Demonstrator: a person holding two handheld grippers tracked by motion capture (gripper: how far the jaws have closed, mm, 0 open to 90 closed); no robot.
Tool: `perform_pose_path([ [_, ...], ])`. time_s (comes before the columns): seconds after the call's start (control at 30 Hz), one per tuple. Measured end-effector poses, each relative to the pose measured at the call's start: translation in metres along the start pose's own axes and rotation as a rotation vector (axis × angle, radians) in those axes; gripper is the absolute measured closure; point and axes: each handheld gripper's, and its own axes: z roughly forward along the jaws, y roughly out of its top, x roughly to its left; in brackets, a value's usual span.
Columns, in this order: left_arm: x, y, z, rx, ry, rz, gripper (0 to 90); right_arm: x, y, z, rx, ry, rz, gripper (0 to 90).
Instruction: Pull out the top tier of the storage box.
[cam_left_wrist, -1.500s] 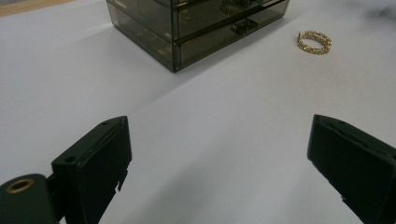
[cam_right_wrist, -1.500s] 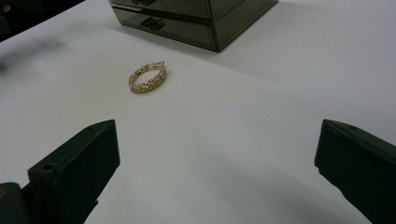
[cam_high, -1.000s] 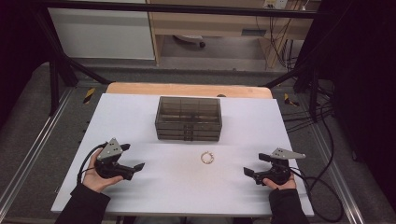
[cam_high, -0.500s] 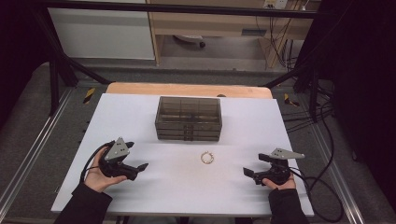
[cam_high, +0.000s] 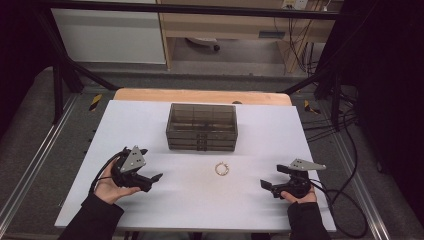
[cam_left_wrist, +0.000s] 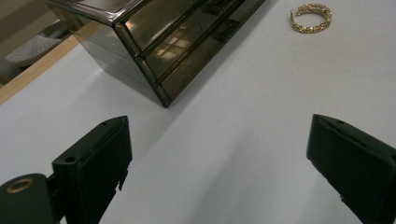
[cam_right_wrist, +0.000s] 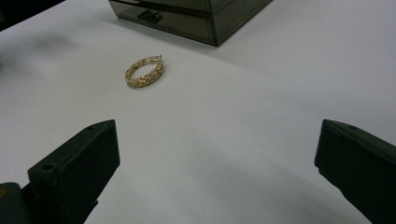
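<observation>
A small gold bracelet (cam_high: 221, 169) lies on the white table (cam_high: 310, 150), just in front of a dark smoked-plastic drawer box (cam_high: 202, 127) with its drawers closed. The left gripper view has the box (cam_left_wrist: 159, 37) at upper left and the bracelet (cam_left_wrist: 311, 16) at upper right. My left gripper (cam_high: 150, 180) is open near the table's front left, empty (cam_left_wrist: 219, 172). At the front right my right gripper (cam_high: 266, 187) stands open with nothing between its jaws (cam_right_wrist: 219, 172). The bracelet (cam_right_wrist: 144, 72) and the box's corner (cam_right_wrist: 196, 14) lie ahead of it.
A wooden board (cam_high: 200, 96) runs along the table's far edge. Cables (cam_high: 345, 220) trail off the right side. Metal frame rails (cam_high: 30, 170) flank the table. Beyond stands a shelf unit (cam_high: 225, 25).
My left gripper has shifted a little to the right and turned toward the table's middle. The right gripper has stayed in place.
</observation>
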Motion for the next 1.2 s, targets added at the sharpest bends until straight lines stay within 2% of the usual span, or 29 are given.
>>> perform_pose_path([
  [0.1, -0.001, 0.002, 0.002, 0.0, 0.003, 0.008, 6.5, 0.0, 0.0, 0.0, -0.001, 0.0, -0.001, 0.7],
  [0.17, -0.003, 0.006, 0.005, 0.015, 0.015, 0.04, 6.3, 0.0, 0.0, 0.0, -0.002, -0.001, -0.001, 0.7],
  [0.5, -0.008, 0.017, 0.014, 0.033, 0.039, 0.101, 6.0, 0.0, 0.0, 0.0, -0.003, -0.001, 0.0, 0.7],
  [0.6, -0.011, 0.022, 0.018, 0.041, 0.044, 0.131, 5.9, 0.0, 0.0, 0.0, -0.002, -0.001, -0.002, 0.7],
  [0.9, -0.015, 0.031, 0.024, 0.055, 0.063, 0.176, 5.9, 0.0, 0.0, 0.0, 0.0, -0.001, -0.003, 0.7],
  [1.2, -0.021, 0.043, 0.03, 0.07, 0.101, 0.257, 5.9, 0.0, 0.0, 0.0, -0.002, -0.002, -0.003, 0.7],
])
